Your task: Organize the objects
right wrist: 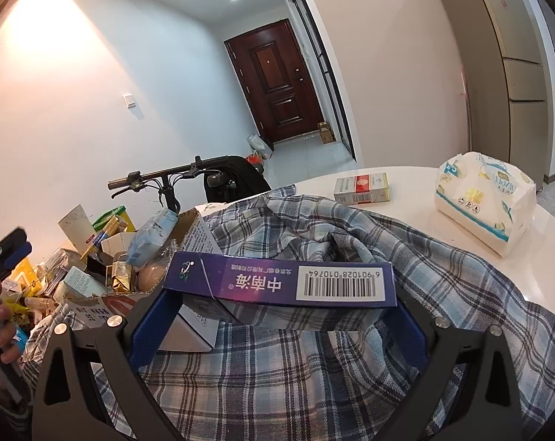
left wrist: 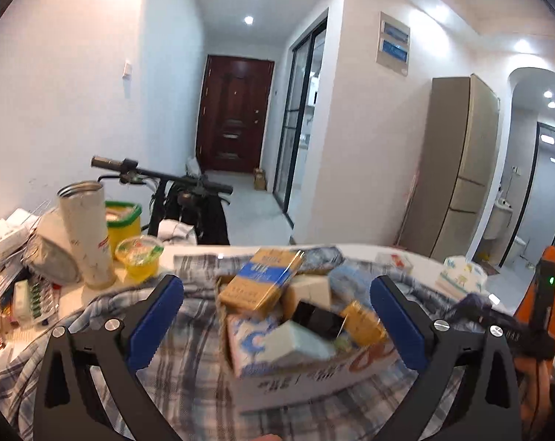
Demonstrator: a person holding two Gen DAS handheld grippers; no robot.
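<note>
My left gripper (left wrist: 275, 283) stands wide open over a cardboard box (left wrist: 314, 378) crammed with several small packs. A blue-and-yellow pack (left wrist: 266, 279) lies on top of the heap, untouched by the blue pads. My right gripper (right wrist: 281, 294) is shut on a long dark-blue carton (right wrist: 277, 283) with a barcode, held level above the plaid cloth (right wrist: 351, 367). The same box (right wrist: 93, 308) shows at the left of the right wrist view. Beside it are a left-gripper finger (right wrist: 18, 250) and the hand (right wrist: 5, 323) holding that gripper.
The round white table (right wrist: 443, 242) carries a tissue pack (right wrist: 483, 202) and a red-and-white pack (right wrist: 362, 188) at the far right. A white cup (left wrist: 88, 231), a yellow jelly cup (left wrist: 139, 257) and loose clutter crowd the left. A bicycle handlebar (left wrist: 159, 174) stands behind.
</note>
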